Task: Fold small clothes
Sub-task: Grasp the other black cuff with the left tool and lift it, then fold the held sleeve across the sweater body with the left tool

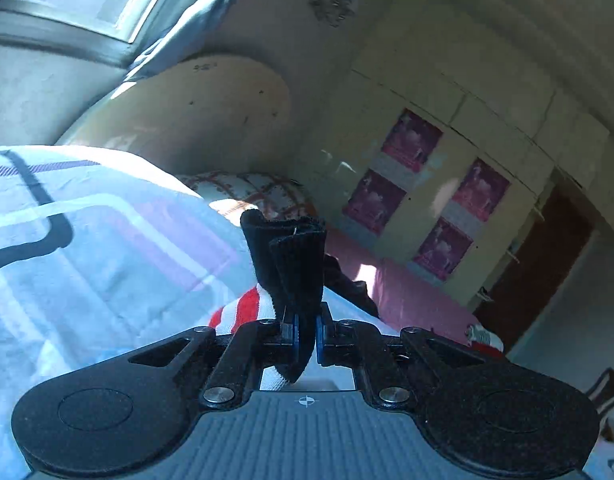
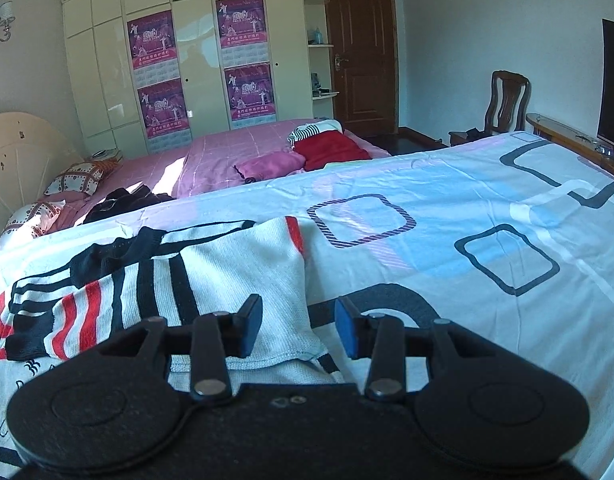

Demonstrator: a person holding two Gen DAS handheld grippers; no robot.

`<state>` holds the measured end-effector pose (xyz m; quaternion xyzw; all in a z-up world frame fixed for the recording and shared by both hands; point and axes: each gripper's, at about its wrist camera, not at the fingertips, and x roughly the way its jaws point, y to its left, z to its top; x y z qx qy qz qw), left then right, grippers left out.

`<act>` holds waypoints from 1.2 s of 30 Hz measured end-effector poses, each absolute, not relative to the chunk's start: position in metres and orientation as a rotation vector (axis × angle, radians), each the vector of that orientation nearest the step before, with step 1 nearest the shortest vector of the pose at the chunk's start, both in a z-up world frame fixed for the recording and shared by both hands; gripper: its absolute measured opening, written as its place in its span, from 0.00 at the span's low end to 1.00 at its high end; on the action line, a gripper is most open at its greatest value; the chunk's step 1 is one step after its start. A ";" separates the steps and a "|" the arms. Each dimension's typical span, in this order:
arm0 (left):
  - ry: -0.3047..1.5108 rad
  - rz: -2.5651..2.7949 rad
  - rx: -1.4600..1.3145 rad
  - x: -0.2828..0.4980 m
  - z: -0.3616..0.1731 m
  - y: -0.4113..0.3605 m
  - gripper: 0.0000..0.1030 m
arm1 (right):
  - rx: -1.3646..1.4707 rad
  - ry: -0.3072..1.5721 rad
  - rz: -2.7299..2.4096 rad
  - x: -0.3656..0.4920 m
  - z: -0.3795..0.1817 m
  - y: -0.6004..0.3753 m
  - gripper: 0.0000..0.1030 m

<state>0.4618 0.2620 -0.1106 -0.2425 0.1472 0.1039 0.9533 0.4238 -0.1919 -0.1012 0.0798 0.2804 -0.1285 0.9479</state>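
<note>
**Striped sweater on the bed, one cuff pinched**

Bedroom setting: a bed covered by a pale blue sheet (image 2: 447,184) printed with dark rounded squares fills the foreground of the right wrist view, and a second bed with a pink cover (image 2: 235,152) lies beyond it, in front of a cream wardrobe (image 2: 195,52) carrying four magenta posters (image 2: 151,38). Farther right are a brown door (image 2: 363,44) and a wooden chair (image 2: 505,102).

A small knitted sweater (image 2: 235,276), white with black and red stripes, lies spread on the blue sheet directly ahead of and partly beneath the right gripper (image 2: 298,322). That gripper's jaws stand apart, holding nothing: its left finger sits over the sweater's white panel, its right finger over bare sheet just beyond the garment's edge. The sweater's black ribbed trim (image 2: 115,256) lies ahead and to the left of this gripper.

In the left wrist view, the left gripper (image 1: 305,334) is pressed together on a black ribbed cuff (image 1: 291,256) of the sweater, which stands up out of the jaws and folds over at the top. Red and white striped knit (image 1: 243,312) shows just left of and below the fingers, with the blue sheet behind it. A patterned pillow (image 1: 251,192) and a cream headboard (image 1: 195,108) lie farther ahead.
</note>
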 end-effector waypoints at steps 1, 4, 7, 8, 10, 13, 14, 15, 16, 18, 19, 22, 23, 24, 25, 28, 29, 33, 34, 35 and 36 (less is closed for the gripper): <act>0.320 0.185 -0.435 0.473 -0.107 0.239 0.07 | 0.164 0.568 -0.257 0.422 -0.101 -0.194 0.39; 0.370 0.099 -0.336 0.501 -0.107 0.173 0.07 | 0.175 0.568 -0.244 0.419 -0.098 -0.204 0.39; 0.405 0.016 -0.300 0.516 -0.108 0.117 0.07 | 0.188 0.566 -0.239 0.416 -0.095 -0.218 0.39; 0.420 -0.003 -0.280 0.520 -0.108 0.098 0.07 | 0.188 0.565 -0.240 0.416 -0.095 -0.222 0.40; 0.448 -0.046 -0.262 0.526 -0.112 0.067 0.07 | 0.193 0.567 -0.247 0.416 -0.096 -0.233 0.40; 0.516 -0.092 -0.197 0.537 -0.123 0.023 0.07 | 0.211 0.582 -0.261 0.418 -0.101 -0.247 0.41; 0.562 -0.118 -0.178 0.544 -0.131 0.010 0.07 | 0.223 0.594 -0.259 0.421 -0.102 -0.251 0.44; 0.615 -0.145 -0.152 0.549 -0.141 -0.003 0.07 | 0.237 0.607 -0.251 0.423 -0.104 -0.253 0.49; 0.669 -0.157 -0.127 0.553 -0.148 -0.014 0.10 | 0.252 0.617 -0.237 0.424 -0.107 -0.255 0.51; 0.642 -0.168 -0.046 0.538 -0.145 -0.029 0.35 | 0.261 0.619 -0.208 0.424 -0.107 -0.251 0.56; 0.594 -0.171 -0.025 0.523 -0.138 -0.030 0.54 | 0.260 0.611 -0.190 0.423 -0.107 -0.247 0.56; 0.517 -0.115 -0.023 0.485 -0.113 -0.014 0.57 | 0.294 0.602 -0.097 0.427 -0.104 -0.229 0.56; 0.506 -0.067 -0.028 0.471 -0.108 0.000 0.57 | 0.303 0.603 -0.065 0.429 -0.104 -0.221 0.56; 0.495 -0.024 -0.035 0.457 -0.106 0.014 0.57 | 0.307 0.604 -0.030 0.433 -0.104 -0.209 0.56; 0.493 0.014 -0.037 0.445 -0.105 0.027 0.57 | 0.312 0.606 0.009 0.439 -0.104 -0.197 0.56; 0.508 0.130 -0.042 0.417 -0.112 0.073 0.57 | 0.349 0.630 0.114 0.461 -0.109 -0.157 0.51; 0.531 0.152 -0.050 0.411 -0.116 0.084 0.57 | 0.373 0.643 0.144 0.469 -0.112 -0.145 0.49; 0.606 0.197 -0.090 0.412 -0.141 0.122 0.57 | 0.439 0.694 0.209 0.500 -0.126 -0.101 0.47; 0.602 0.197 -0.098 0.412 -0.143 0.126 0.57 | 0.448 0.708 0.219 0.508 -0.130 -0.092 0.47; 0.598 0.187 -0.111 0.414 -0.146 0.130 0.57 | 0.455 0.722 0.225 0.515 -0.134 -0.085 0.47; 0.602 0.178 -0.118 0.415 -0.147 0.132 0.57 | 0.458 0.739 0.222 0.523 -0.139 -0.079 0.47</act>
